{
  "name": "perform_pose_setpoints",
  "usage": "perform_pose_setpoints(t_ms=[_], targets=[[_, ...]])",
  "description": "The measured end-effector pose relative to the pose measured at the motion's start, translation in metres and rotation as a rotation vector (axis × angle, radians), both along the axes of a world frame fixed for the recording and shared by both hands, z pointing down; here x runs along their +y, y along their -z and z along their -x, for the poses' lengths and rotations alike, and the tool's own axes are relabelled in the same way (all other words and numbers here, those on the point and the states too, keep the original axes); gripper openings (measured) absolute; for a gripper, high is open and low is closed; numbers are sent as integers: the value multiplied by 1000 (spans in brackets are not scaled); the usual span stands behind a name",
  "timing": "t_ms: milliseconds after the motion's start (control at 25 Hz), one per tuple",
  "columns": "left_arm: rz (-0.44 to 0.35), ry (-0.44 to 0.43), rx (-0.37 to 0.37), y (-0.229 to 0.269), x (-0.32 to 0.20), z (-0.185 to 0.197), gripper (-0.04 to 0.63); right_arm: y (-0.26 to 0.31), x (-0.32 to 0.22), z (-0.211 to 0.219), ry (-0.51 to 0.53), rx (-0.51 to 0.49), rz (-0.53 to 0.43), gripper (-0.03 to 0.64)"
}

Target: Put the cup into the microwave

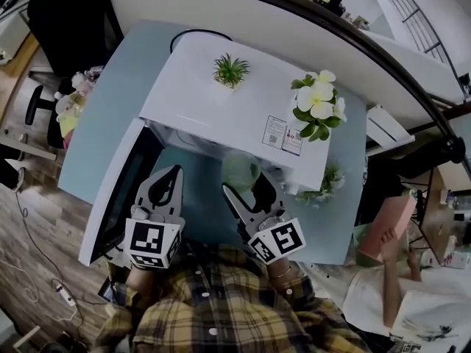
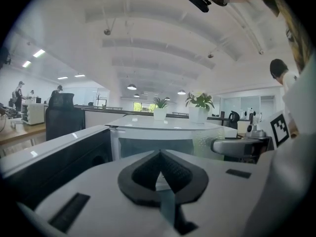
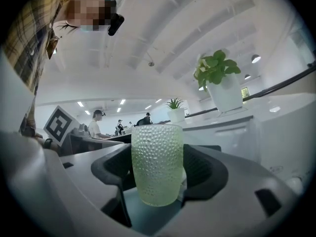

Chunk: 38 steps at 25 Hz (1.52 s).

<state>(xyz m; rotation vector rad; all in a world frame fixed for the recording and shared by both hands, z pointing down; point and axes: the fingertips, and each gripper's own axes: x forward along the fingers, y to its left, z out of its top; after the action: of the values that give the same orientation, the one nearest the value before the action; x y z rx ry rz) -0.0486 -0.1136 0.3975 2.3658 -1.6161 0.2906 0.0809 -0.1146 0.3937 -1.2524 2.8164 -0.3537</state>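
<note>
- Checked shirt (image 1: 221, 307) of the person filled the near edge of the head view, with both grippers held out just beyond it over the near edge of the desk (image 1: 110, 101).
- Right gripper (image 3: 158, 157) was clenched on the cup (image 3: 157, 167), a pebbled pale-green tumbler. The pads pressed on its lower sides, and the cup stood upright between them, rim upward.
- This grip probably served to keep the cup level and leave its base free for setting down.
- In the head view, the cup hung in the air just in front of the microwave (image 1: 221, 94), close to the opening and not yet inside it.
- Left gripper (image 2: 159, 154) was clenched on nothing, its pads meeting at the tips. It was held beside the right gripper, pointing toward the opening, and appeared to be kept out of the cup's path.
- Microwave door (image 1: 118, 190) stood swung wide toward the left edge of the desk, so the way in was unobstructed.
- Two potted plants, a small spiky one (image 1: 231, 70) and a white-flowered one (image 1: 318, 105), stood on top of the microwave, clear of the opening.
- Judged remaining: carry the cup forward into the cavity, set it down, and release it.
</note>
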Motion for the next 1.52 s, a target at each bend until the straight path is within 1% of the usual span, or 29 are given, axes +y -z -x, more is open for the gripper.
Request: perform_pose_setpoints(t_ms=[200,480,600,1120,1520], targets=[[11,-18,0,-3,0,-9,-11,-1,2,-3,7,-4,2,327],[19,-99,18,-3,-1,-20,-11,2,7,2,-21,24,4,327],[23,-113,23,-5,0,-22,-11,0,11,3,-28,33,6,327],[32,-65,19,-10,9,-7,-11,-11,10,4,-26,42,16,327],[46,-9,7,-17,14,6,-11,-28,2,11,6,67,23,327]])
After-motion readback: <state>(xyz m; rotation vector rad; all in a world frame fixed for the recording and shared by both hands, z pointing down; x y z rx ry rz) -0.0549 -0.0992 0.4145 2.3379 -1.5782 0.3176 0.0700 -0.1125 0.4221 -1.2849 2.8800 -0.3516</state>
